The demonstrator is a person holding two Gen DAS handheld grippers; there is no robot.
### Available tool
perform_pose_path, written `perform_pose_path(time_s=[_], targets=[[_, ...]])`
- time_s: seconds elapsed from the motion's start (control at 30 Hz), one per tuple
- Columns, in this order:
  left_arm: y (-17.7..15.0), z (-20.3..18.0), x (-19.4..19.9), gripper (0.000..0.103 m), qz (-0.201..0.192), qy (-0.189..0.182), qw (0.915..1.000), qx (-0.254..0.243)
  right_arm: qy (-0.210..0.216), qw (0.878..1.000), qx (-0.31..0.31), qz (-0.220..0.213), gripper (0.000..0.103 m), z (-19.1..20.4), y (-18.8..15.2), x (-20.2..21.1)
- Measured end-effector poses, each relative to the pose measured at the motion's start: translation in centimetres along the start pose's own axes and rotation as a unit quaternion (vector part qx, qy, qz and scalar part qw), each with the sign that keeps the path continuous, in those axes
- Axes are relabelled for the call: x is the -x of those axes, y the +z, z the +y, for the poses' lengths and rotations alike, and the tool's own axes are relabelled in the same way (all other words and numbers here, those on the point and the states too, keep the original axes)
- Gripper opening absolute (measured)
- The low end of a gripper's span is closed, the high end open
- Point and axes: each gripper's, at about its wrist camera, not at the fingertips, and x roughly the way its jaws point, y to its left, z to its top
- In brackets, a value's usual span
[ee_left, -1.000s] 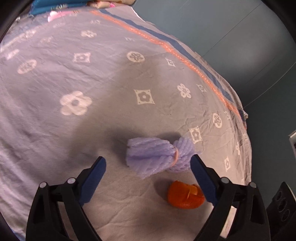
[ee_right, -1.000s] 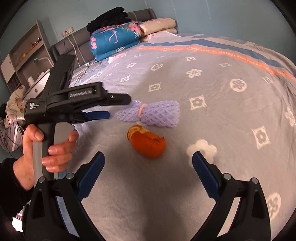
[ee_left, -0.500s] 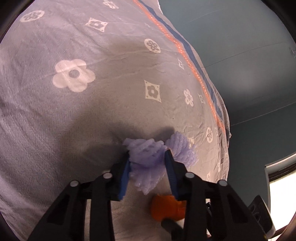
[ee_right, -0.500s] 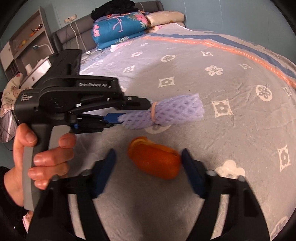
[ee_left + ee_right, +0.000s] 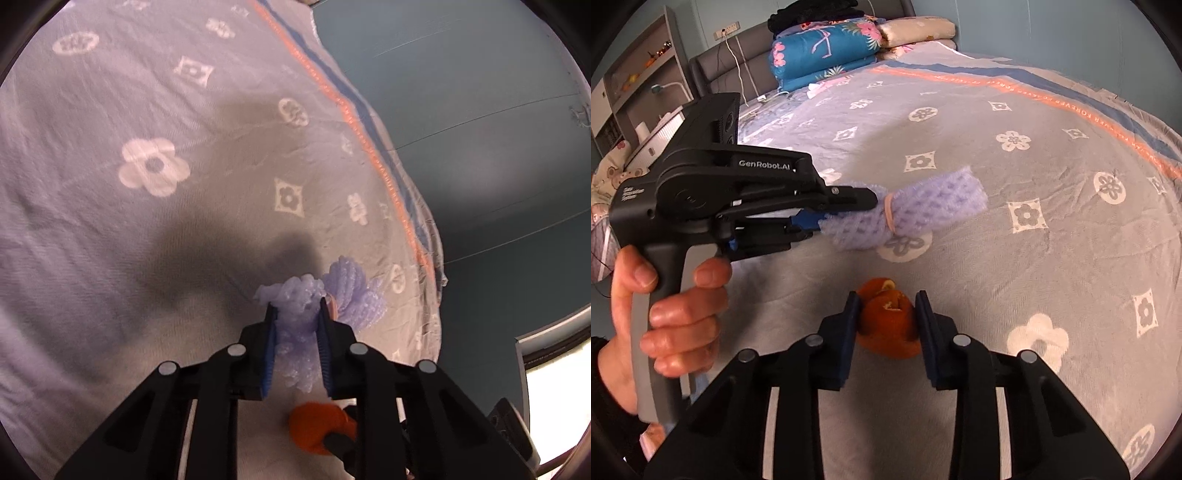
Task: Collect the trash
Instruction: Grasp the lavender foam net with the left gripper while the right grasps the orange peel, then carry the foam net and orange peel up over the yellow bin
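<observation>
A purple foam net (image 5: 351, 291) tied with a rubber band is pinched at one end by my left gripper (image 5: 295, 306), which is shut on it. In the right wrist view the foam net (image 5: 931, 206) sticks out level from the left gripper (image 5: 846, 214), just above the grey flowered bedspread (image 5: 1034, 258). An orange peel (image 5: 888, 321) lies on the bedspread between the fingers of my right gripper (image 5: 884, 299). Its jaws are closing, and both pads touch the peel's sides. The left wrist view shows the peel (image 5: 314, 424) low in the picture, under the net.
A person's hand (image 5: 676, 314) grips the left tool's handle. Folded quilts and pillows (image 5: 827, 55) are stacked at the bed's head, with a shelf (image 5: 639, 74) beyond. The bed's edge with its orange and blue stripe (image 5: 406, 206) falls away to a teal floor (image 5: 480, 147).
Both grippers went from wide open to closed. The left one took hold of the foam net and raised it off the bedspread. The right one moved in around the orange peel.
</observation>
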Motion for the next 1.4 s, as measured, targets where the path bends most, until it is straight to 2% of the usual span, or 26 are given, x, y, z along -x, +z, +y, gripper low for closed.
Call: perform_pose_path(time_s=[0.27, 0.43, 0.67, 0.83, 0.97, 1.07, 1.17, 1.4], targets=[[-1.5, -2.4, 5.1, 0.018, -0.023, -0.014, 0.9993, -0.024, 0.012, 1.000, -0.009, 0.008, 0.029, 0.8, -1.9, 6.0], [-4.3, -3.7, 8.4, 0.018, -0.031, -0.002, 0.9983, -0.050, 0.015, 1.000, 0.001, 0.000, 0.029, 2.4, -4.1, 10.4], [-8.7, -5.1, 13.4, 0.018, -0.054, 0.016, 0.9946, -0.088, 0.036, 0.999, -0.021, 0.009, 0.029, 4.2, -7.4, 16.7], [-12.9, -6.4, 17.3, 0.018, -0.088, 0.054, 0.9842, -0.144, 0.040, 0.999, -0.029, -0.001, 0.030, 5.4, -9.8, 20.7], [-16.1, -7.1, 20.1, 0.018, -0.099, 0.056, 0.9817, -0.153, 0.042, 0.998, -0.041, -0.008, 0.030, 6.1, -12.1, 24.0], [-19.0, -8.3, 22.2, 0.018, -0.119, 0.077, 0.9739, -0.177, 0.039, 0.998, -0.045, -0.029, 0.030, 7.0, -14.1, 27.5], [-21.1, -9.7, 23.2, 0.018, -0.128, 0.080, 0.9695, -0.194, 0.034, 0.997, -0.048, -0.053, 0.030, 7.5, -15.8, 30.4], [-26.7, -14.8, 26.0, 0.018, -0.139, 0.073, 0.9520, -0.263, 0.023, 0.992, -0.071, -0.102, 0.030, 7.5, -19.3, 36.4]])
